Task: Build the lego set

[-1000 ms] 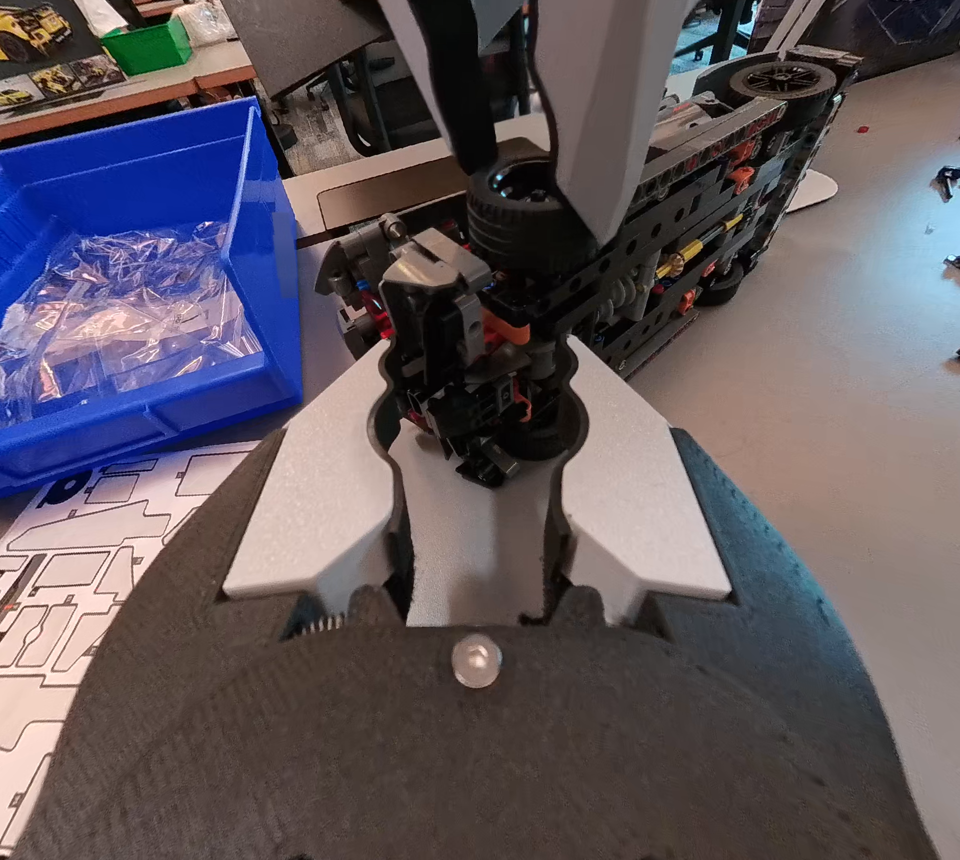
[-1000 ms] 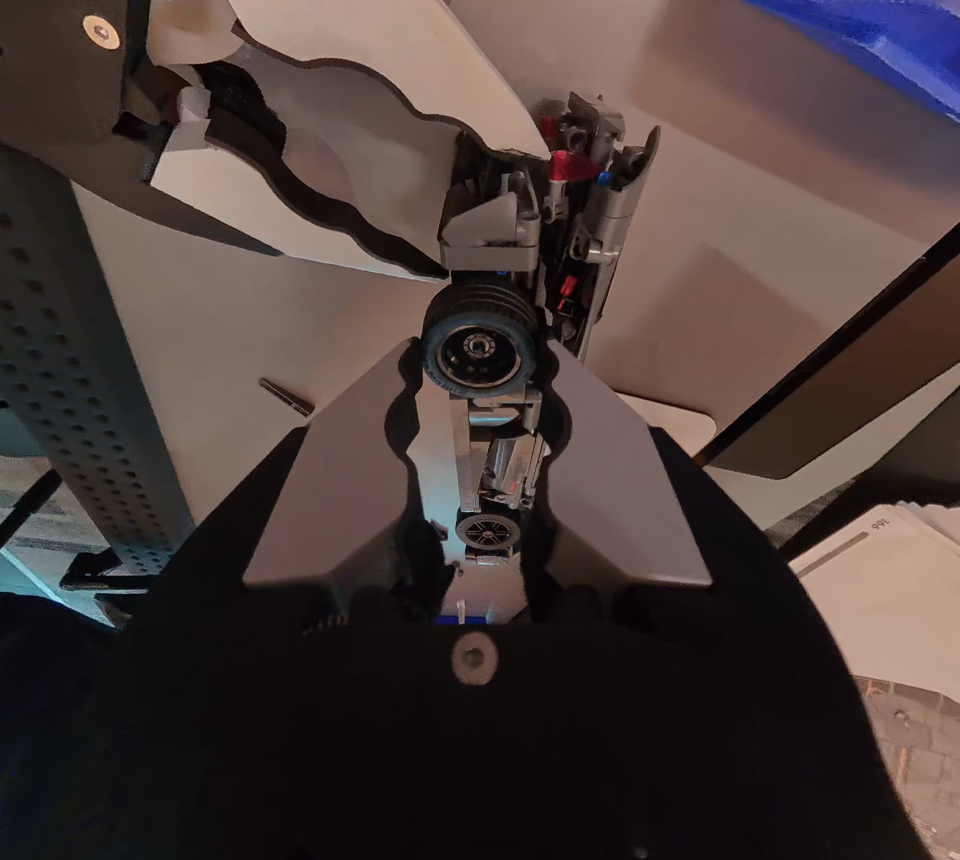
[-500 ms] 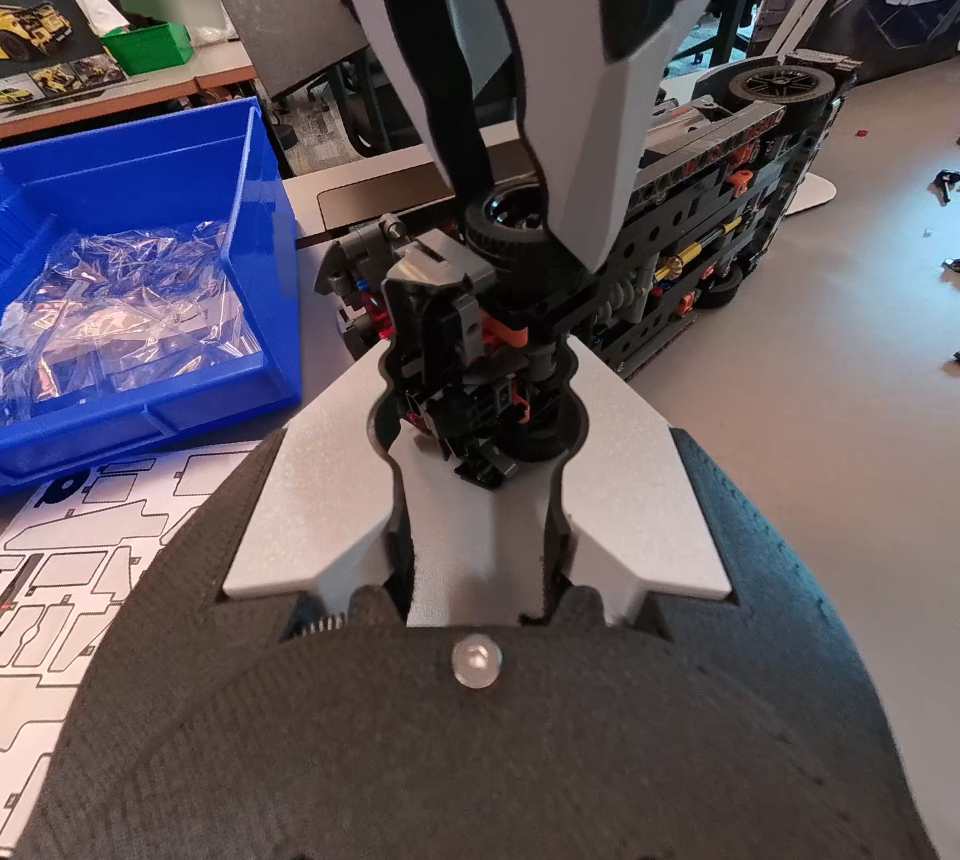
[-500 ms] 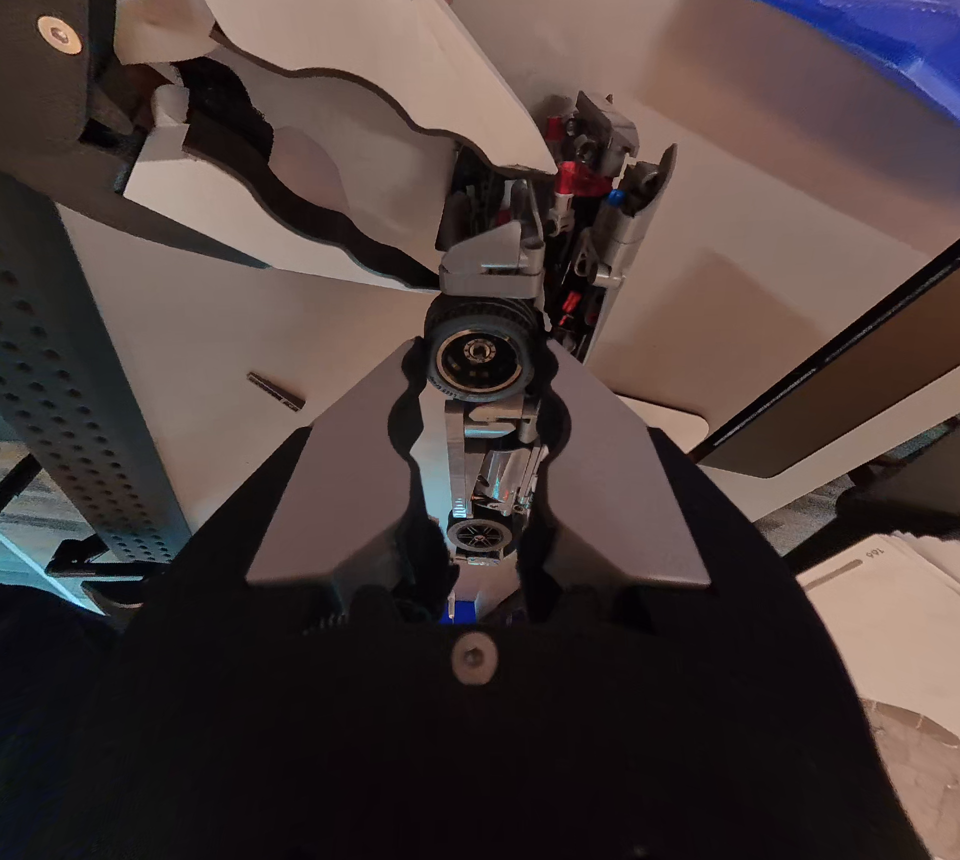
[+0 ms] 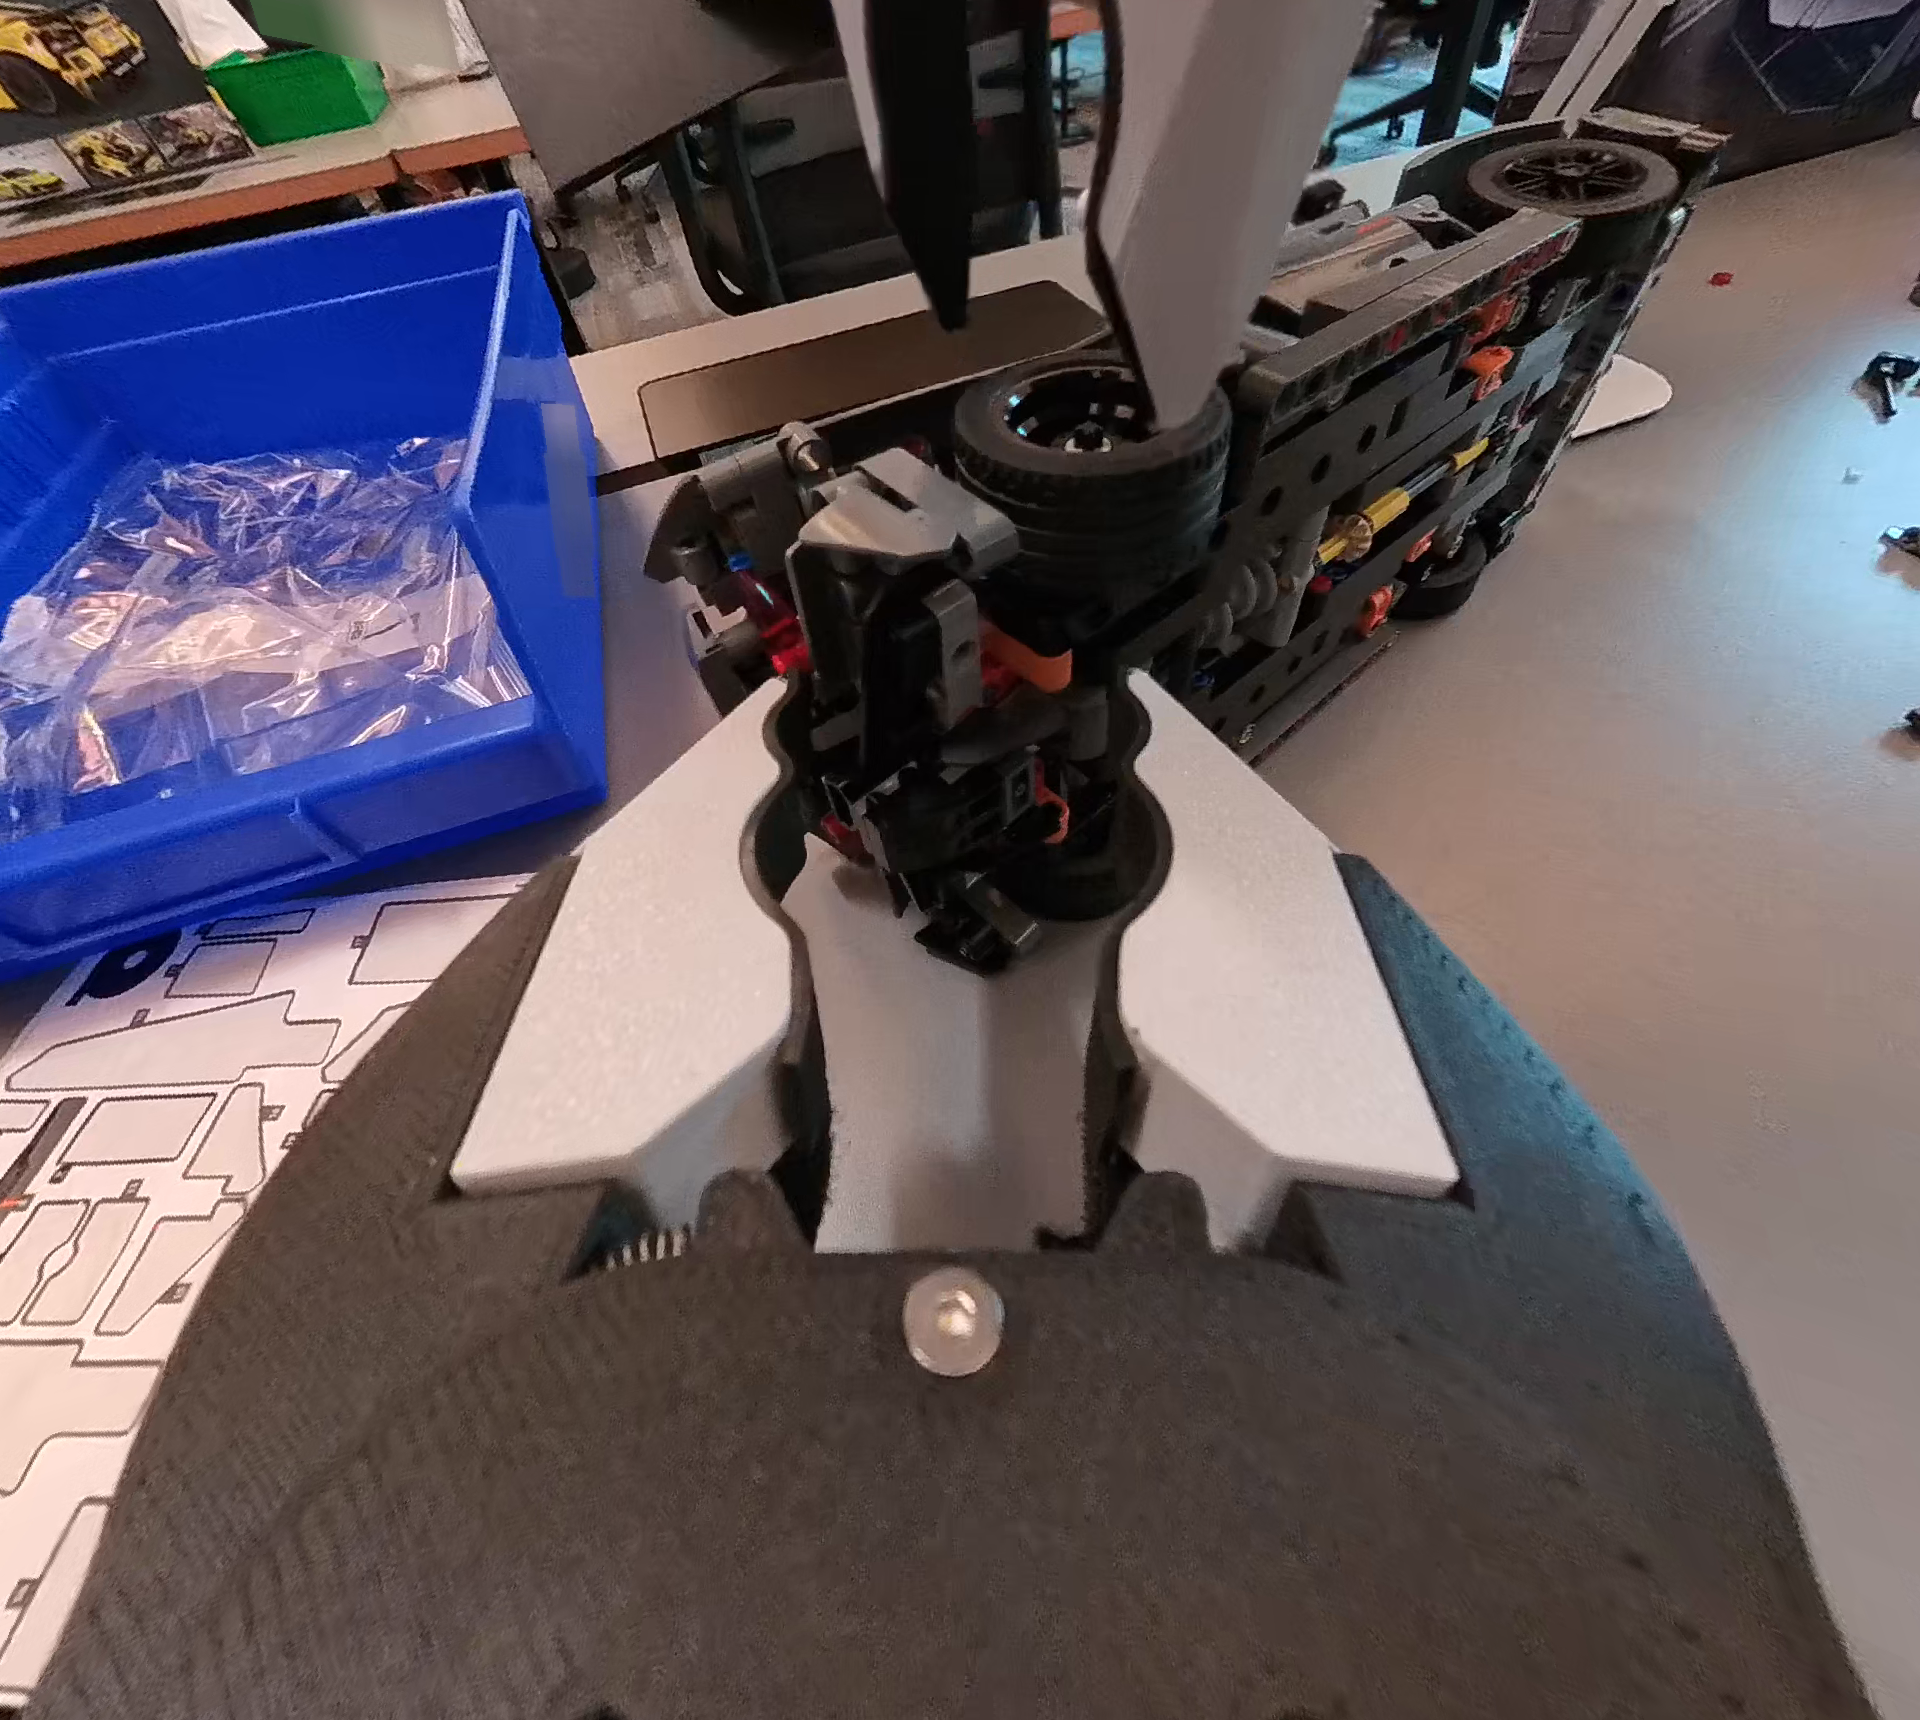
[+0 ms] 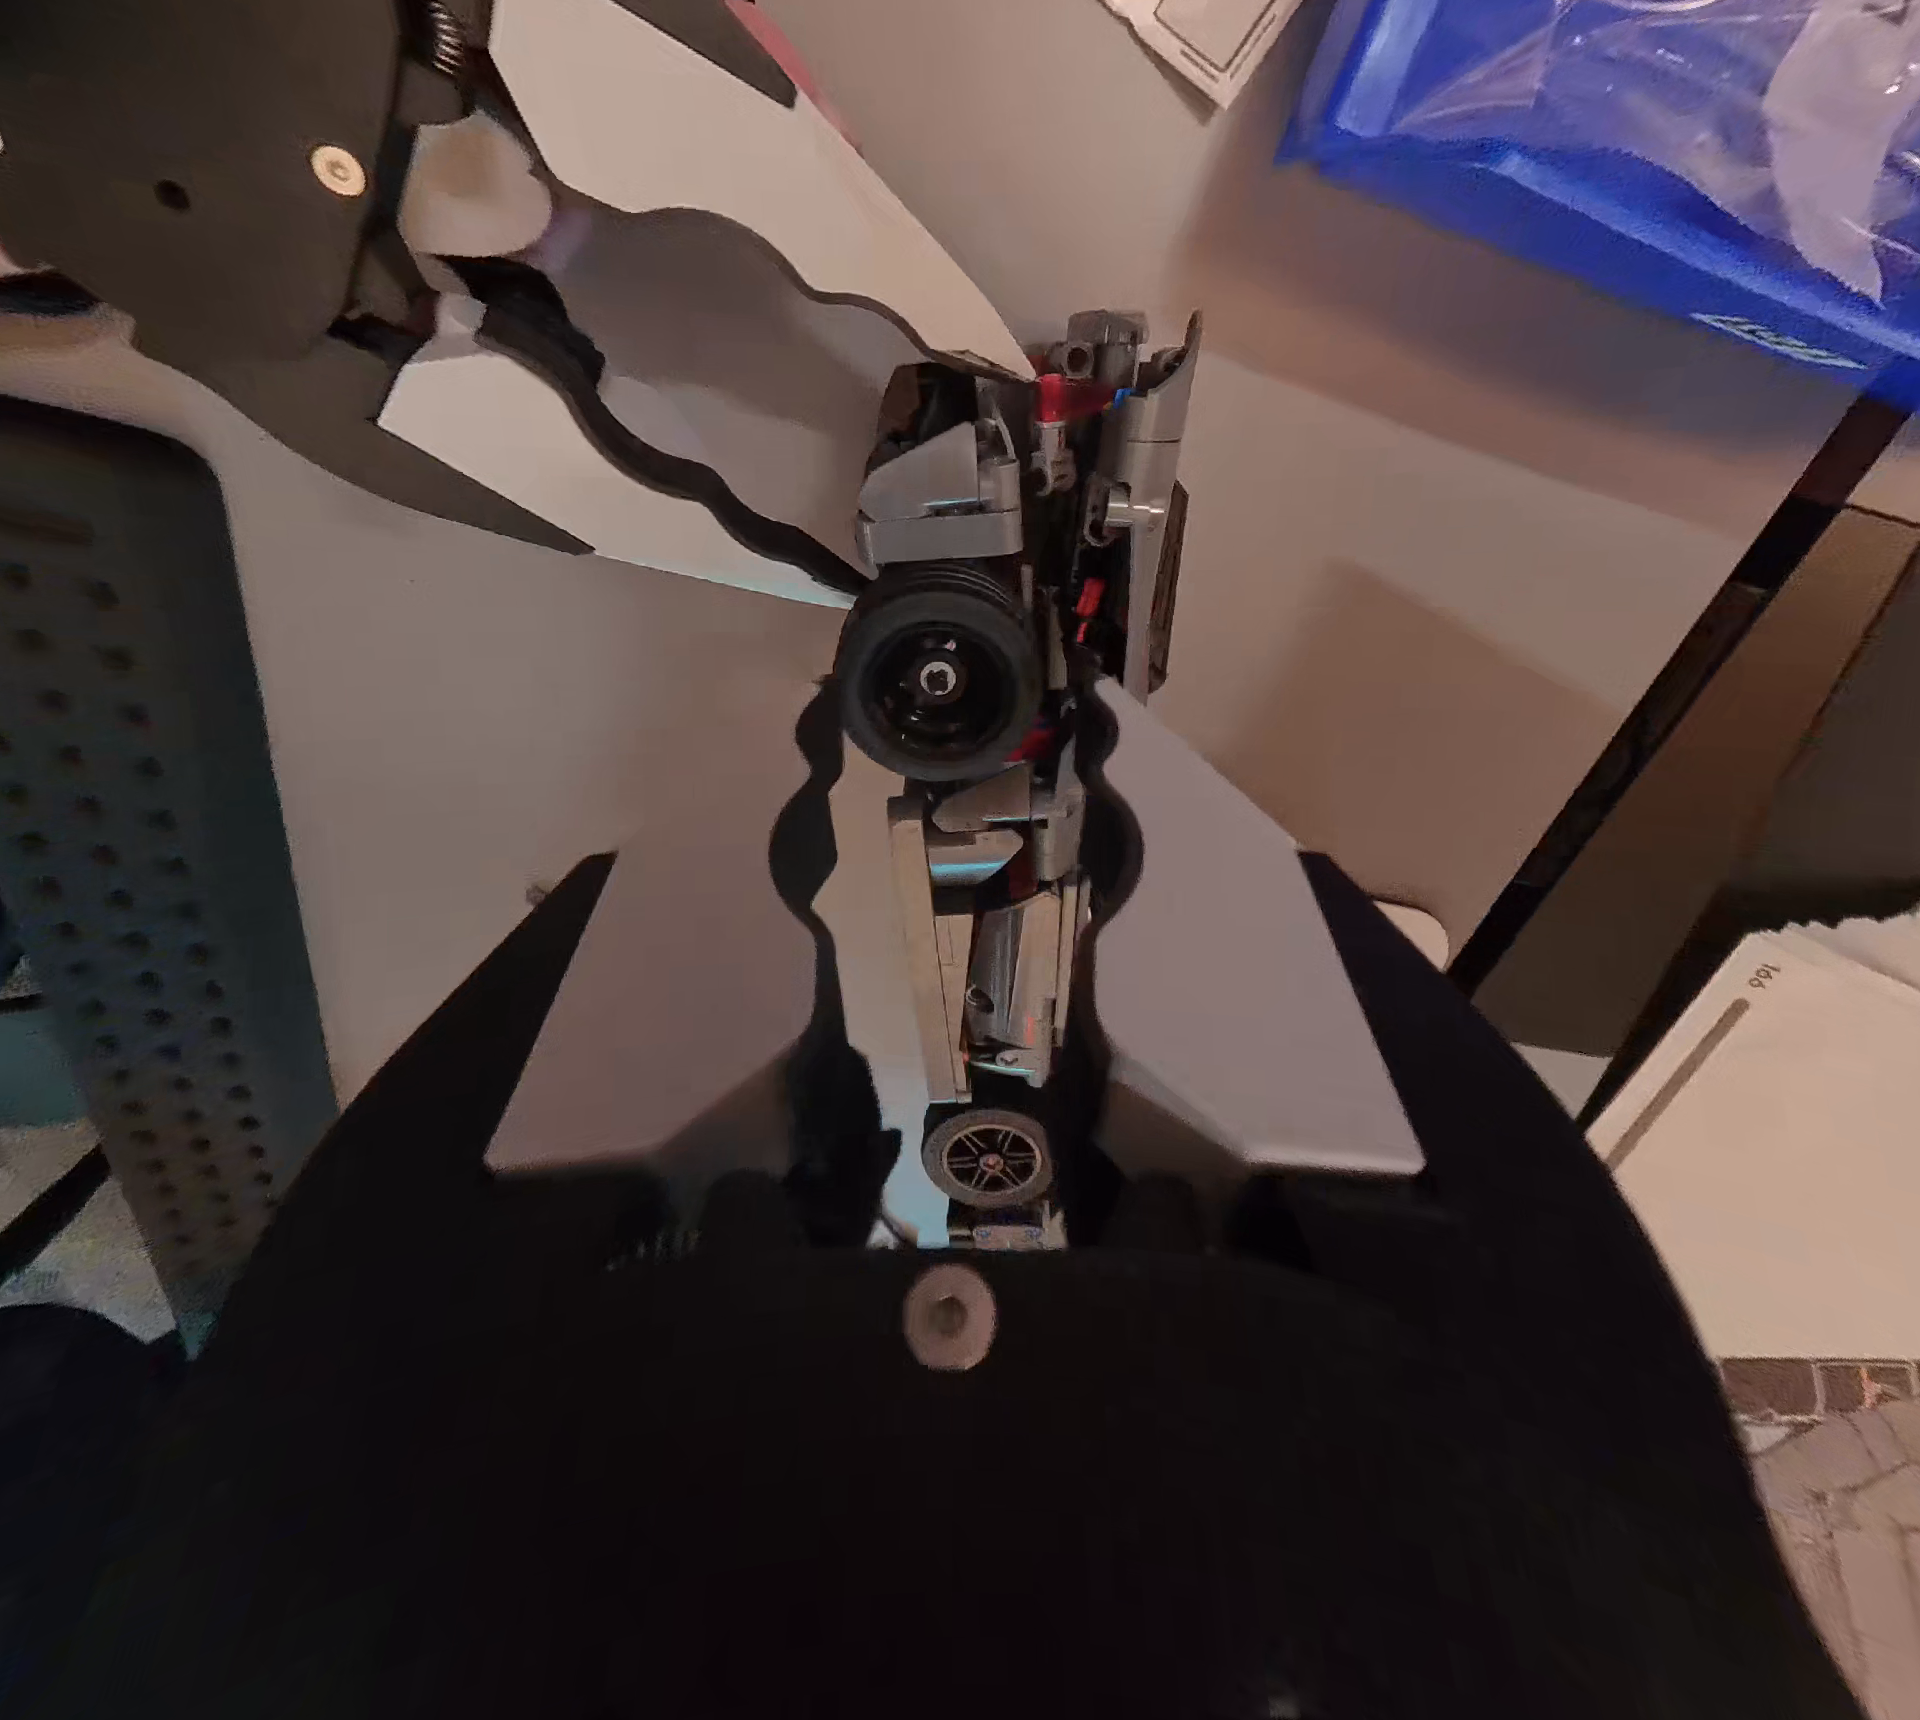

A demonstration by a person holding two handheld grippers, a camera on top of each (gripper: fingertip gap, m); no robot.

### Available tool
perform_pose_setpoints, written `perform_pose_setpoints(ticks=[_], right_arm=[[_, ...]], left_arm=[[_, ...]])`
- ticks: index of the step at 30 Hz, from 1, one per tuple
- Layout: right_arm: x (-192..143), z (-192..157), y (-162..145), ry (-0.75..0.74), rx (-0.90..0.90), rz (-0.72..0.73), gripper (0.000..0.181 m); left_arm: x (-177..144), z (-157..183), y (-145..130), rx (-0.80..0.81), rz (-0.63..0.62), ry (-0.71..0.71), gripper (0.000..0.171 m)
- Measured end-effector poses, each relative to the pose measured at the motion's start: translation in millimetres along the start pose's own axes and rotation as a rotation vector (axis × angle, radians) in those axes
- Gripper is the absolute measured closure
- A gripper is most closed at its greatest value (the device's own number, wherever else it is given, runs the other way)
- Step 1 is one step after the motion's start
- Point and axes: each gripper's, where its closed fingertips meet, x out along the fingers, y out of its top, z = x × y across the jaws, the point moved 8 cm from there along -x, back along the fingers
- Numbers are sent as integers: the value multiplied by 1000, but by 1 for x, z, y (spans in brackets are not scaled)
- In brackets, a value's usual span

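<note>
Now, at the left edge of the table stands a blue bin (image 5: 312,527) of hard, glossy plastic with crinkled clear bags (image 5: 229,621) inside, and before it lies a white sheet (image 5: 156,1099) with black outlines. Near the middle of the table the car (image 5: 1382,475) lies on its side, so its flat underside with beams, pins and small coloured gears faces the left wrist camera. The left gripper (image 5: 951,735) is clamped on the front end of the car and steadies it; its fingers are matte grey with wavy black pads. On top sits a wheel (image 5: 1091,455) with a ribbed rubber tyre, round and a little soft. The right gripper (image 6: 951,714) comes from above with its fingers apart around this wheel; one finger touches the tyre, the other stays clear. I judge that the car is rather heavy for a toy and stiff along the chassis, but the grey body panels and thin front parts could pop off under pressure. It is better to hold the beam frame, and to push the wheel at its hub, straight along the axle. To the right, a few small loose parts (image 5: 1886,392) lie near the table edge.
</note>
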Motion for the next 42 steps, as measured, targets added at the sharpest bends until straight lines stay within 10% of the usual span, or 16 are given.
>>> perform_pose_setpoints(ticks=[4, 42], right_arm=[[0, 1, -6, -8, -7, 62, 181], [12, -3, -6, -17, -10, 24, 181]], left_arm=[[0, 0, 0, -3, -1, 0, 117], [4, 0, -2, -17, 3, -4, 119]])
